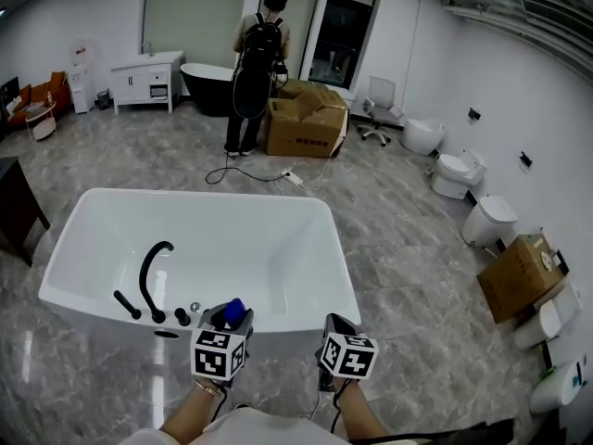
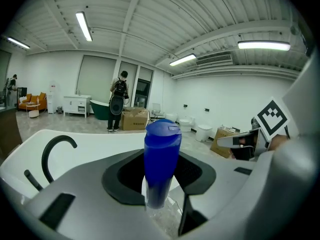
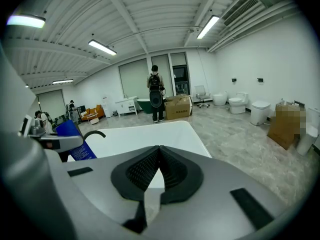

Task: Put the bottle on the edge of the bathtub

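Note:
A blue bottle (image 2: 161, 164) with a flip cap stands upright between the jaws of my left gripper (image 2: 161, 181), which is shut on it. From the head view the blue bottle (image 1: 233, 311) shows just above the left gripper (image 1: 225, 324), over the near rim of the white bathtub (image 1: 278, 198). My right gripper (image 1: 335, 334) hovers beside it to the right, near the tub's front right corner. In the right gripper view the right gripper (image 3: 159, 170) is shut with nothing in it, and the blue bottle (image 3: 75, 141) appears at the left.
A black curved faucet (image 1: 153, 276) with black knobs is mounted on the tub's near rim at the left. A person with a backpack (image 1: 256, 70) stands far off beside cardboard boxes (image 1: 306, 119). Toilets (image 1: 488, 221) and another box (image 1: 519, 276) line the right wall.

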Demonstrator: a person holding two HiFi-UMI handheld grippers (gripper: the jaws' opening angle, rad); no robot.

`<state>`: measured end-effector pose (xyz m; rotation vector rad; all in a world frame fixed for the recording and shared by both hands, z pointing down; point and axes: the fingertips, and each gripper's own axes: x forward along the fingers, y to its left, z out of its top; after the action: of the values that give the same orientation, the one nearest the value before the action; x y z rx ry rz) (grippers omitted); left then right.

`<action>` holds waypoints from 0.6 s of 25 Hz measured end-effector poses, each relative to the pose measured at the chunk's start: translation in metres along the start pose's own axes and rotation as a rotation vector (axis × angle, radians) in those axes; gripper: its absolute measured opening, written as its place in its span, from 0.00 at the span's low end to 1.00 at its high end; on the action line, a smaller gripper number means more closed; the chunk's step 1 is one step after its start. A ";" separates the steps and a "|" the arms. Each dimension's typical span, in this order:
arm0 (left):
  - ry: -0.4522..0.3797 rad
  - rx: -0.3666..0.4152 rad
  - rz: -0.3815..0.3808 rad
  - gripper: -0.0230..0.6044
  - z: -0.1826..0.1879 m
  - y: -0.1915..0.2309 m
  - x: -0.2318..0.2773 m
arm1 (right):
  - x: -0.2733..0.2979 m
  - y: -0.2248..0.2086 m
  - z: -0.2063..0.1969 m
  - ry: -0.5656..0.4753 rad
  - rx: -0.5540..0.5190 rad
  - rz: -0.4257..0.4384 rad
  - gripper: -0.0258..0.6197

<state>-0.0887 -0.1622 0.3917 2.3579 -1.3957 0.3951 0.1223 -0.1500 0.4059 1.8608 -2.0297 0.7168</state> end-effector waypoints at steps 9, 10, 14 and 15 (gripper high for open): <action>0.028 -0.027 -0.012 0.30 -0.002 0.008 0.039 | 0.025 -0.015 -0.007 0.056 0.001 -0.011 0.08; 0.036 -0.036 -0.006 0.30 -0.005 0.008 0.040 | 0.026 -0.017 -0.011 0.068 0.006 -0.008 0.08; 0.059 -0.053 0.045 0.30 -0.015 0.016 0.039 | 0.050 -0.016 -0.033 0.119 0.037 0.032 0.08; 0.063 -0.063 0.063 0.30 -0.018 0.019 0.041 | 0.059 -0.016 -0.038 0.135 0.042 0.044 0.08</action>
<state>-0.0873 -0.1940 0.4282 2.2368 -1.4347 0.4318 0.1271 -0.1797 0.4713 1.7442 -1.9897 0.8784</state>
